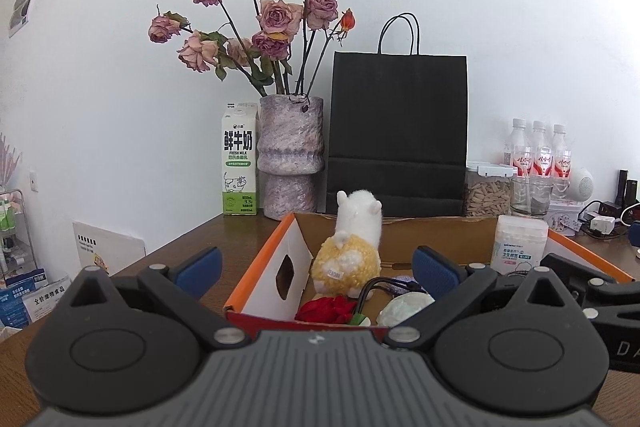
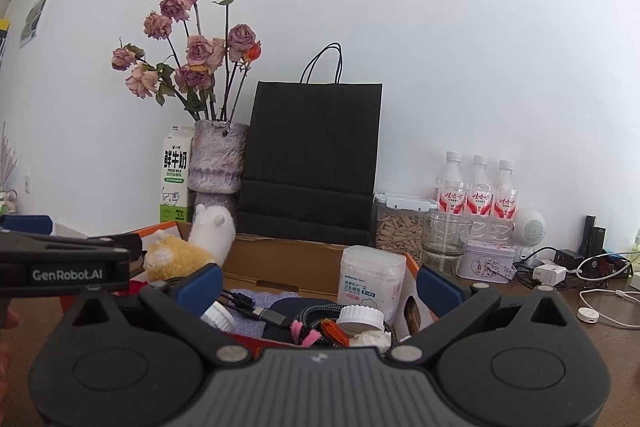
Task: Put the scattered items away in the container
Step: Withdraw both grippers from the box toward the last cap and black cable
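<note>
Left hand-held gripper [image 1: 316, 269] spread wide, nothing between the blue pads [image 1: 200, 267], hanging just short of the box's [image 1: 440, 227] near wall. Right hand-held gripper [image 2: 318, 281] likewise wide and empty, poised over the near edge of the box [image 2: 280, 259] beside its partner. Inside already: plush [image 1: 352, 247] standing toward the back left, red rose [image 1: 328, 309] and pale round thing [image 1: 404, 309] at the front, cotton-swab tub [image 2: 372, 283] upright at the right, cable [image 2: 248, 307], white caps [image 2: 360, 317] and pink-and-orange bits heaped in the middle. Looks close to finished, judging by the full box; no loose task item clearly in sight on the worktop [image 1: 224, 231] around it, though much of the near worktop hidden behind both tools. Best now: lift straight up and back, keeping pads clear of the cardboard flap [image 1: 288, 267] and the cable loop, easily snagged. Worth sweeping the view low across the worktop for stragglers before calling it. Mind the plush, tall and light, likely to topple at a nudge.
</note>
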